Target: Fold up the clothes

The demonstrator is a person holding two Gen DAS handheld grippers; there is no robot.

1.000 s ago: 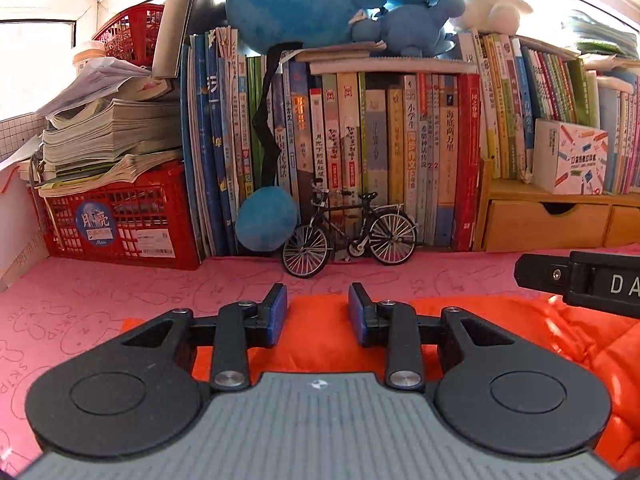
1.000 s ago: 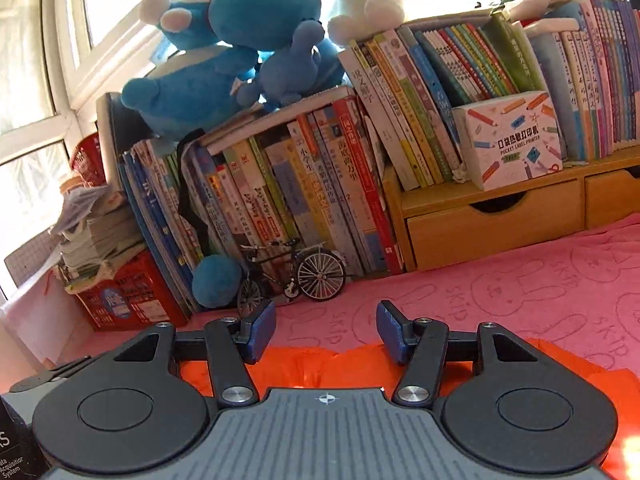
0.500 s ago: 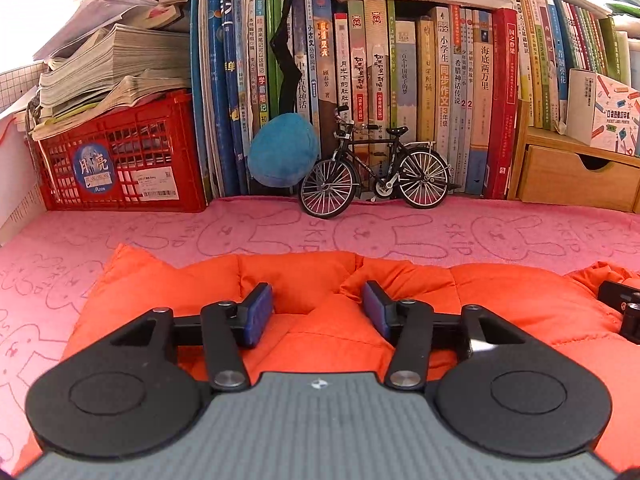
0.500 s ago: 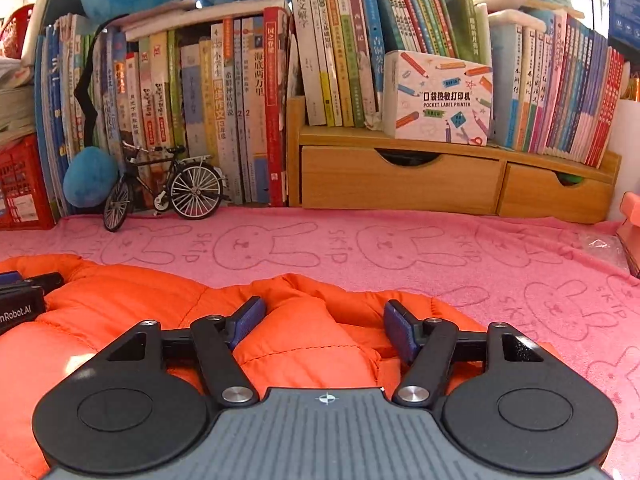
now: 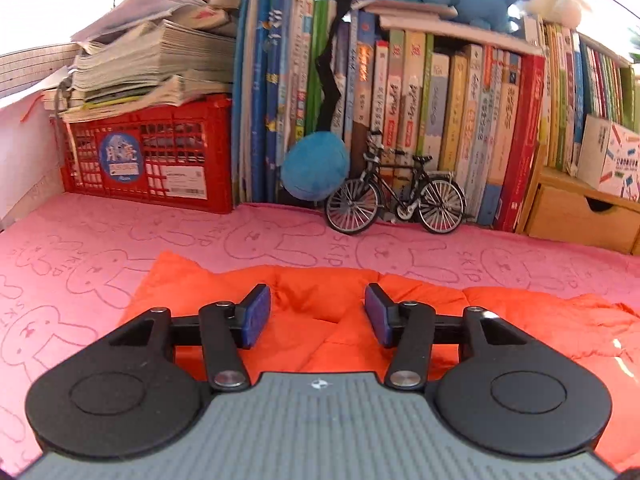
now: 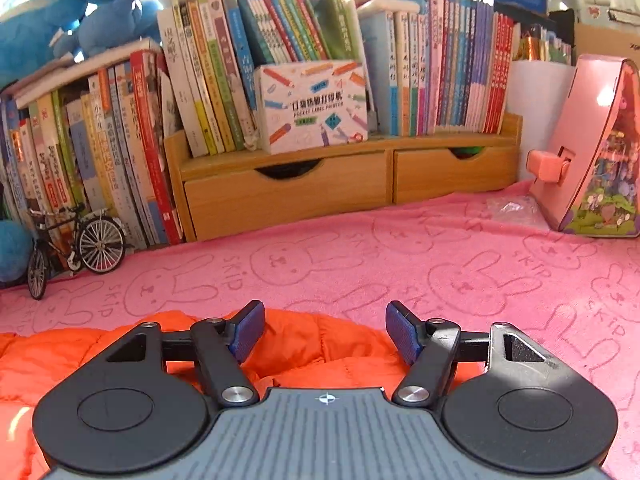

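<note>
Left tool (image 5: 316,316): pads parted, nothing pinched, orange fabric lying loose between and below them. A second ago this view showed only a strip of orange at the tool's base; now the whole near fold is spread out ahead, left corner sticking up in a soft peak. Reads as a release after a fold was laid down.

Right tool (image 6: 323,330): pads also apart and empty, hanging over the right end of the jacket (image 6: 304,344). A second ago it was tilted toward the window and plush toys; now it faces the drawers squarely. Both tools let go, so one fold looks finished and the next grip not yet chosen.

Jacket (image 5: 320,292): bright orange, puffy, quilted in stitched panels, slightly glossy. Thick stuff; likely to spring back open unless pressed.

Tabletop (image 5: 100,256): pink terry cloth, embossed rabbits and lettering, nap looks grippy.

Farther back: small metal bicycle (image 5: 394,196) with spoked wheels, a blue plush ball (image 5: 314,166) beside it, red plastic crate (image 5: 148,156) under stacked papers, upright books (image 5: 420,108), wooden drawers (image 6: 344,184), a pink house-shaped box (image 6: 596,160) at far right.
</note>
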